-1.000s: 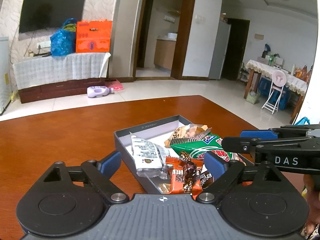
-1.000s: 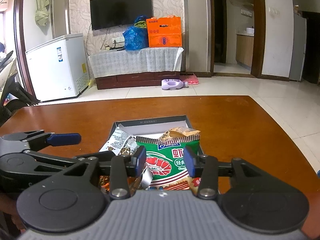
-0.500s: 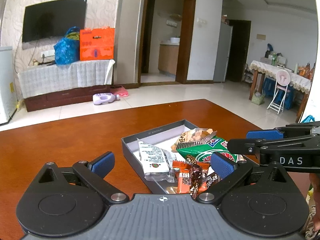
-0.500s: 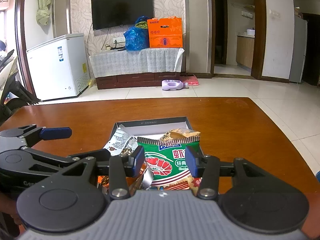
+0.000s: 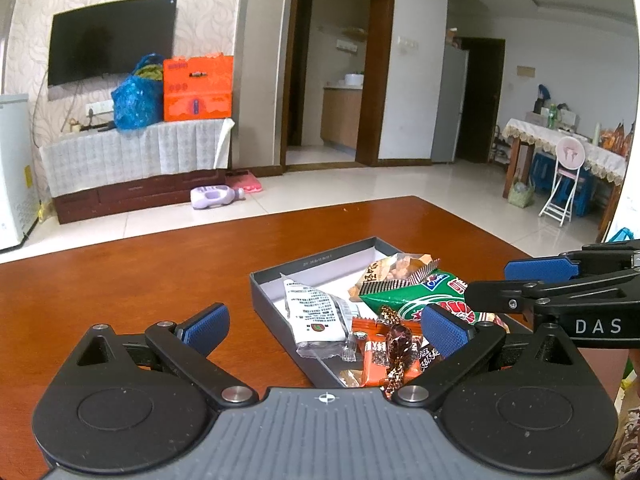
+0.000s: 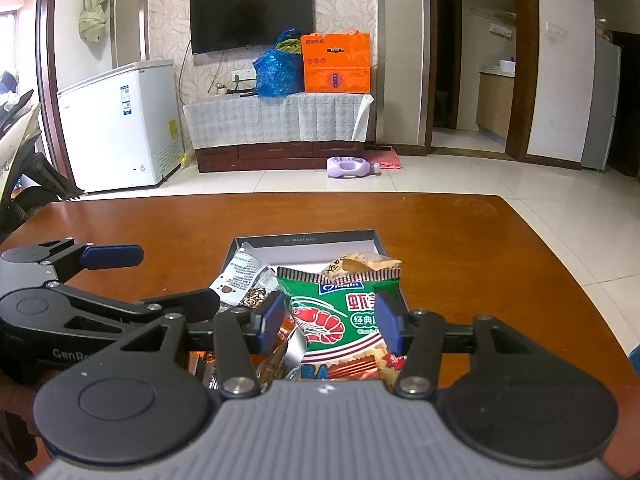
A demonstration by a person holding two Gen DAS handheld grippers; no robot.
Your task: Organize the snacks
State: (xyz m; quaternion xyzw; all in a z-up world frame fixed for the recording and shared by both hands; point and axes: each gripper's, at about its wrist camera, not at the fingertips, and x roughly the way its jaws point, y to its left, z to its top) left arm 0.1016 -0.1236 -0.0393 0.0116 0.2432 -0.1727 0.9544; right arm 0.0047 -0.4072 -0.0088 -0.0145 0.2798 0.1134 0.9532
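A grey open box [image 5: 280, 276] [image 6: 304, 238] sits on the brown table [image 5: 120, 280], full of snacks. In it lie a white packet [image 5: 316, 312], a tan snack bag [image 5: 396, 268], an orange bar [image 5: 374, 364] and a brown wrapped candy [image 5: 398, 344]. A green shrimp-chip bag [image 6: 332, 312] [image 5: 416, 296] rests on top. My right gripper [image 6: 329, 320] hangs over the box's near end; its jaws are opening with the green bag between them, the pads off it. My left gripper [image 5: 326, 328] stands wide open at the box's left near corner, holding nothing.
The table [image 6: 480, 260] stretches bare beyond and beside the box, its far edge ahead. Past it are a tiled floor, a white freezer [image 6: 120, 128] and a covered cabinet [image 6: 280, 120] under a wall television.
The left jaws have widened a little. The right jaws have spread slightly around the green bag. The box and snacks have not shifted.
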